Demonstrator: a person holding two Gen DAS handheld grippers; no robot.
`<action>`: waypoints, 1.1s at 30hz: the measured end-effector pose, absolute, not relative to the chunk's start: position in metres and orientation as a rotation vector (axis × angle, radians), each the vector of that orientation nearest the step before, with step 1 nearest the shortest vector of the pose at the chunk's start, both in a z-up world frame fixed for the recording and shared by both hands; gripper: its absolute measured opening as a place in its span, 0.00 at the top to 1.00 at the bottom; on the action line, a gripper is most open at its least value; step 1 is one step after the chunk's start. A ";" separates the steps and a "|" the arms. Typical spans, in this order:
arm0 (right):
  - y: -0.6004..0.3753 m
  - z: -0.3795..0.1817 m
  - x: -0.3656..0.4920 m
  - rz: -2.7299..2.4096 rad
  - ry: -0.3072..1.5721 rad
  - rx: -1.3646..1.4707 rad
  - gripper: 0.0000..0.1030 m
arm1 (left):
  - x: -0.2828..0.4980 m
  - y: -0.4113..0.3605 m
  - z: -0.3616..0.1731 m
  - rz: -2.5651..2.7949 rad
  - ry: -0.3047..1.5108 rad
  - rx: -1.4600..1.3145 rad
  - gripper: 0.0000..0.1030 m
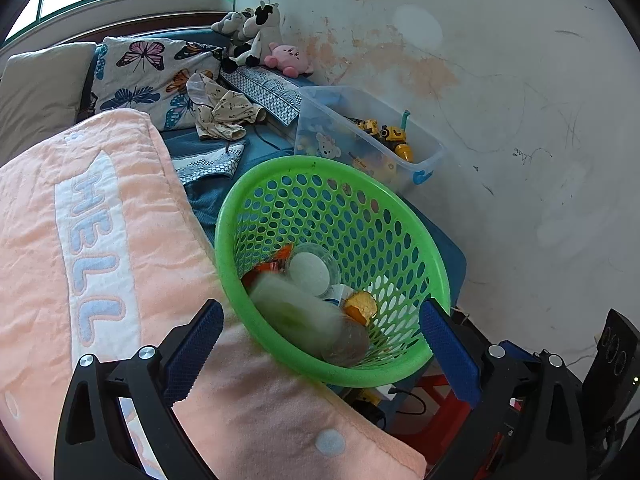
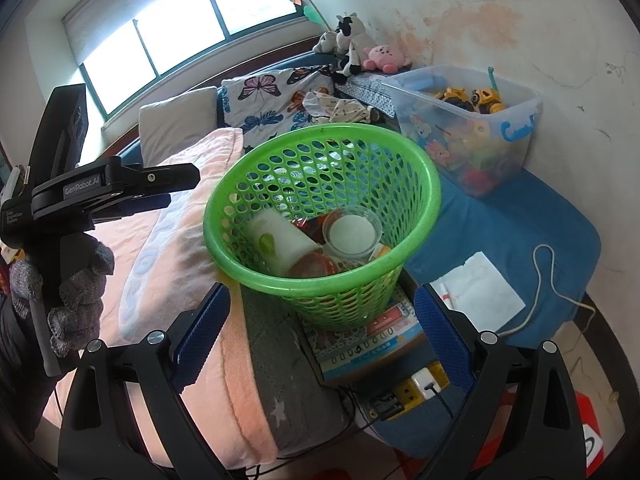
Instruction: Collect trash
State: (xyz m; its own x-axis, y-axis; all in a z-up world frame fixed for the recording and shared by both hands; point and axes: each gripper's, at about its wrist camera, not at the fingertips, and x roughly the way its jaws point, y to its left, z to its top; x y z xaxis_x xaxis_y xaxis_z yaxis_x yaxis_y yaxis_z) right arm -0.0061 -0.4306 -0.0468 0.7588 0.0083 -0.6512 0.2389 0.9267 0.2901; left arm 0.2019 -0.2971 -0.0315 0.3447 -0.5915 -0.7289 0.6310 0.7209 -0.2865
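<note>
- My left tongs (image 1: pixel 320 344) hang spread and empty, the green basket (image 1: pixel 436 264) right between their tips.
- White cup (image 2: pixel 280 240) inside lies tipped, long axis slanting, mouth toward my tongs.
- Right tongs (image 2: pixel 322 326), spread too; I judge the white paper (image 2: pixel 480 292) just beyond their right finger is next.

Both the left tongs (image 1: pixel 320 344) and right tongs (image 2: pixel 322 328) gape wide, gripping nothing

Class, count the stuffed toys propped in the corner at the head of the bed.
3 visible: a grey plush on the left, a black-and-white cow in the middle, and a pink round plush on the right by the wall. Others may be hidden behind them.
</note>
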 end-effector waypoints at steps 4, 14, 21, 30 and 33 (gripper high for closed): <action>-0.426 -0.047 -0.006 -0.121 0.702 0.370 0.10 | 0.192 -0.286 -0.027 -0.795 0.906 0.048 0.08; -0.397 -0.037 -0.006 -0.090 0.689 0.320 0.10 | 0.165 -0.233 -0.013 -0.658 0.847 0.091 0.08; -0.366 -0.027 -0.004 -0.063 0.708 0.279 0.10 | 0.143 -0.187 -0.001 -0.543 0.786 0.123 0.08; -0.317 -0.015 0.000 -0.030 0.711 0.187 0.10 | 0.116 -0.118 0.007 -0.411 0.747 0.082 0.08; -0.303 -0.013 0.001 -0.014 0.713 0.172 0.10 | 0.106 -0.100 0.009 -0.373 0.727 0.078 0.08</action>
